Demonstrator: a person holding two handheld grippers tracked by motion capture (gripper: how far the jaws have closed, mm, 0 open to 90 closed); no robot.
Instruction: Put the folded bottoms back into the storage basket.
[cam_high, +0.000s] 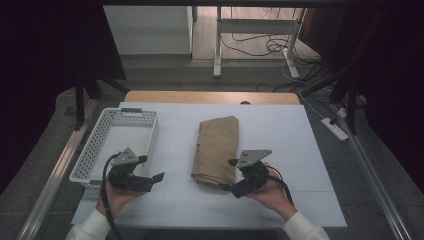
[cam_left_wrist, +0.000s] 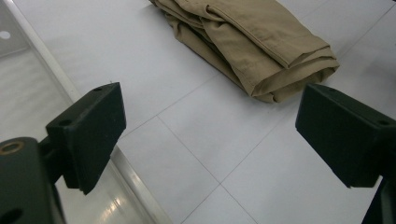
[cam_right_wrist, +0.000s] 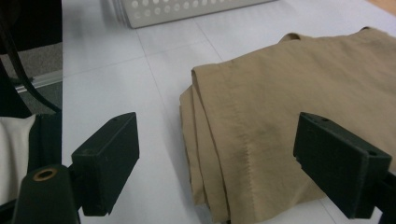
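A folded tan garment lies lengthwise in the middle of the white table cover. My left gripper is held near the table's front left, open, with nothing between its jaws; its own view looks toward the garment's near end. My right gripper is open at the garment's near right corner. In the right gripper view the folded edge of the garment lies between and just beyond the wide-spread jaws. I cannot tell whether those jaws touch the cloth.
A white perforated basket with nothing visible in it stands on the table's left side, right beside the left gripper, and its rim passes close to the left jaw. The basket's wall is also visible in the right gripper view. Desk legs and cables lie on the floor beyond the table.
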